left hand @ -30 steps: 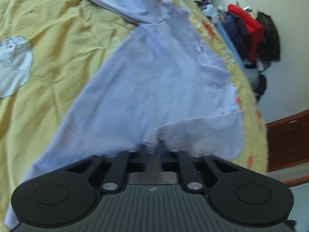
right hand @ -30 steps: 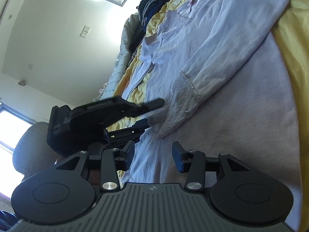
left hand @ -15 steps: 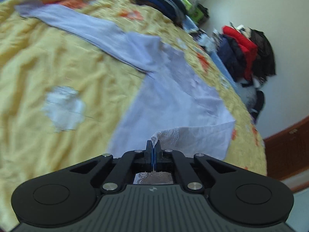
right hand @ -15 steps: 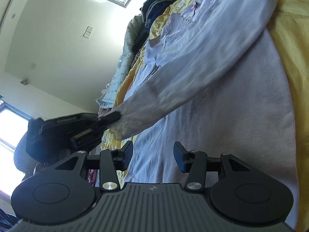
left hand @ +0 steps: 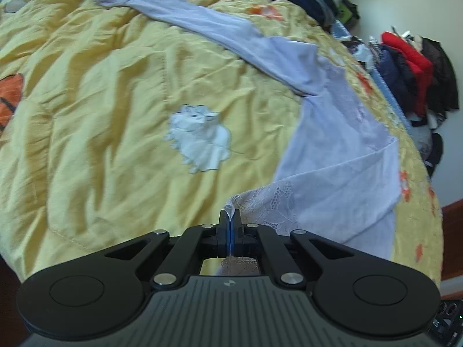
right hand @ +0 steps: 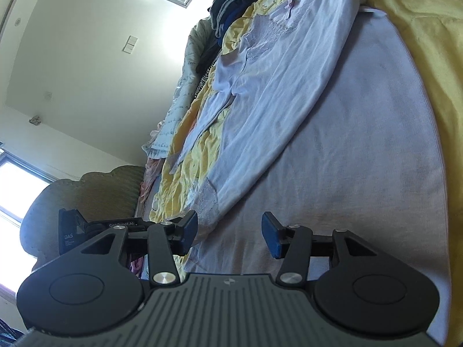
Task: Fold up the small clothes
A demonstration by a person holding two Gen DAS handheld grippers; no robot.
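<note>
Your left gripper (left hand: 230, 219) is pinching the lace cuff (left hand: 272, 202) of the lilac top (left hand: 341, 133), jaws pressed together on it. The top lies spread along the right side of the yellow quilt (left hand: 101, 110), other sleeve toward the far edge. Your right gripper (right hand: 230, 228) is spread wide, holding nothing, low over the top's hem.

- The left wrist view is taken from above, angled down along the left gripper (left hand: 230, 222) onto a yellow quilt (left hand: 101, 115).
- The right wrist view is taken low and rolled sideways, skimming close along the bed.
- The lilac garment (left hand: 341, 144) (right hand: 289, 86) is shared by both views.
</note>
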